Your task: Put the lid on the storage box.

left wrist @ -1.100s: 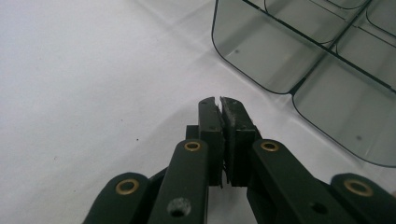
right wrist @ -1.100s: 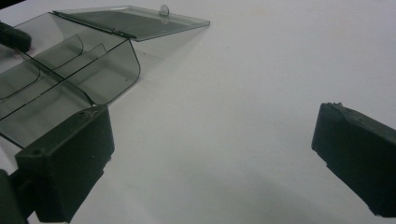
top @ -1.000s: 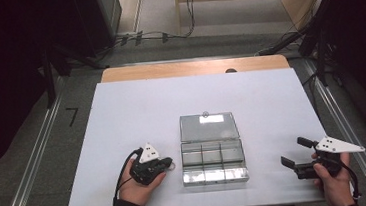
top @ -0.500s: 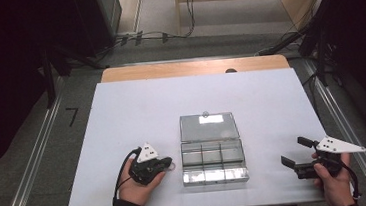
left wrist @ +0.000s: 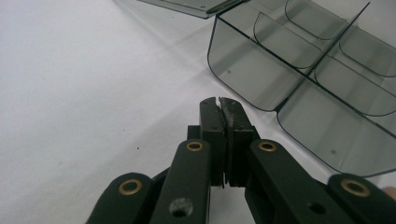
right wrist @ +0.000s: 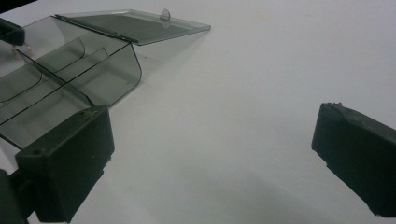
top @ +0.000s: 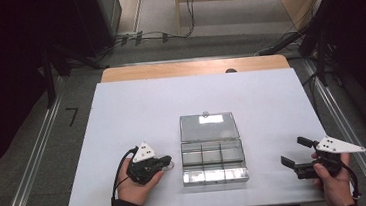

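A clear plastic compartment box [top: 211,161] sits at the middle of the white table [top: 136,112], with its lid [top: 208,127] folded flat open on the far side. Its compartments look empty. My left gripper [top: 167,161] rests just left of the box with its tips pointing at the box's left wall. In the left gripper view its jaws [left wrist: 219,105] are pressed shut, nothing shows between them, and the box [left wrist: 299,70] lies just ahead. My right gripper [top: 295,152] is held wide open well to the right of the box. The right gripper view shows the box [right wrist: 70,70] and its lid [right wrist: 140,25] at the upper left.
A wooden strip [top: 193,68] borders the table's far edge. Beyond it lie floor cables [top: 140,36], and metal rails [top: 39,145] run along both sides. Bare white surface stretches between the box and my right gripper [right wrist: 210,158].
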`<action>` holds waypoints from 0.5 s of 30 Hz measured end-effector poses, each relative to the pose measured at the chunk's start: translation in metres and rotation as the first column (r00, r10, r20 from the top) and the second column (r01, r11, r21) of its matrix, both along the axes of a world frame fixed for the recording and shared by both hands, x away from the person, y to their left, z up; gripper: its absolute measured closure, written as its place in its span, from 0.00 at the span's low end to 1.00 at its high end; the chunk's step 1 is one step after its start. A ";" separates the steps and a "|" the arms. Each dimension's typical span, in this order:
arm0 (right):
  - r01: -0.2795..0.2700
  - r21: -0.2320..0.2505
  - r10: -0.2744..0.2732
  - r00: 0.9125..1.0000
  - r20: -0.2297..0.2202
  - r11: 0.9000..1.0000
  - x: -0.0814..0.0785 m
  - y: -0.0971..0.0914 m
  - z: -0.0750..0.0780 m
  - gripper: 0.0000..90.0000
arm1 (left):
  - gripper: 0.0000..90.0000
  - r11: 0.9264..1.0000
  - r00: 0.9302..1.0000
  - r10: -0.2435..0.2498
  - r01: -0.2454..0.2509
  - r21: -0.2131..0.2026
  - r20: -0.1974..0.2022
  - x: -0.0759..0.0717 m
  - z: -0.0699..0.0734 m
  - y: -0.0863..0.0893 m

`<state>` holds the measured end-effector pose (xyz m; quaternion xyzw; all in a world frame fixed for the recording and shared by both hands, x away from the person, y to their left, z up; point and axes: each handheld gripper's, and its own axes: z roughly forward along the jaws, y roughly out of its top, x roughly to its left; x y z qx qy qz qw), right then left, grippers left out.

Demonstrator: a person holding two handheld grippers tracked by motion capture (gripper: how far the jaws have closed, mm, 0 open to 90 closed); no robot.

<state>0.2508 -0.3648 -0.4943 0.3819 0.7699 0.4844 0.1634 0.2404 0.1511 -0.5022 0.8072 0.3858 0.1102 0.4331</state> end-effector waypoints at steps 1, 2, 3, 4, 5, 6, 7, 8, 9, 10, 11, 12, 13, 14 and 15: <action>-0.001 0.000 0.001 1.000 0.000 1.000 0.000 0.000 0.000 0.00 | 0.98 1.000 1.000 0.001 -0.001 0.001 0.004 0.000 0.001 0.001; -0.002 -0.001 0.002 1.000 0.000 1.000 0.000 0.000 0.000 0.00 | 0.98 1.000 1.000 0.000 0.000 -0.003 0.004 0.000 0.001 0.001; -0.002 -0.001 0.002 1.000 0.000 1.000 0.000 0.000 0.000 0.00 | 0.98 1.000 1.000 0.001 -0.001 -0.011 0.009 0.000 0.001 0.001; -0.002 -0.001 0.002 1.000 0.000 1.000 0.000 0.000 0.000 0.00 | 0.98 1.000 1.000 0.000 0.000 -0.014 0.008 0.000 0.002 0.001; -0.002 -0.001 0.002 1.000 0.000 1.000 0.000 0.000 0.000 0.00 | 0.98 1.000 1.000 0.000 0.000 -0.014 0.011 0.000 0.002 0.002; -0.002 -0.001 0.002 1.000 0.000 1.000 0.000 0.000 0.000 0.00 | 0.98 1.000 1.000 0.003 -0.003 -0.023 0.013 -0.001 0.003 0.002; -0.002 -0.001 0.002 1.000 0.000 1.000 0.000 0.000 0.000 0.00 | 0.98 1.000 1.000 -0.001 0.001 -0.019 0.012 -0.001 0.004 0.002; -0.002 -0.001 0.002 1.000 0.000 1.000 0.000 0.000 0.000 0.00 | 0.98 1.000 1.000 0.000 0.000 -0.027 0.016 -0.001 0.004 0.002; -0.001 -0.001 0.001 1.000 -0.002 1.000 0.000 0.000 0.000 0.00 | 0.98 1.000 1.000 0.000 0.001 -0.025 0.018 -0.001 0.004 0.002; -0.001 -0.001 0.001 1.000 -0.002 1.000 0.000 0.000 0.000 0.00 | 0.98 1.000 1.000 -0.001 0.001 -0.025 0.020 -0.001 0.005 0.002; -0.002 -0.001 0.002 1.000 0.000 1.000 0.000 0.000 0.000 0.00 | 0.98 1.000 1.000 0.001 0.000 -0.027 0.025 -0.001 0.006 0.002; -0.002 -0.001 0.002 1.000 0.001 1.000 0.000 0.000 0.000 0.00 | 0.98 1.000 1.000 0.000 0.001 -0.026 0.024 -0.001 0.006 0.002; -0.002 -0.001 0.002 1.000 0.001 1.000 0.000 0.001 0.000 0.00 | 0.98 0.999 1.000 0.000 0.001 -0.032 0.029 -0.002 0.007 0.002; -0.001 0.000 0.001 1.000 -0.002 1.000 0.000 0.001 0.000 0.00 | 0.98 0.999 1.000 -0.001 0.002 -0.032 0.028 -0.002 0.008 0.002; -0.002 0.000 0.002 1.000 -0.001 1.000 0.000 0.001 0.000 0.00 | 0.98 1.000 0.999 0.000 0.001 -0.031 0.032 -0.002 0.009 0.002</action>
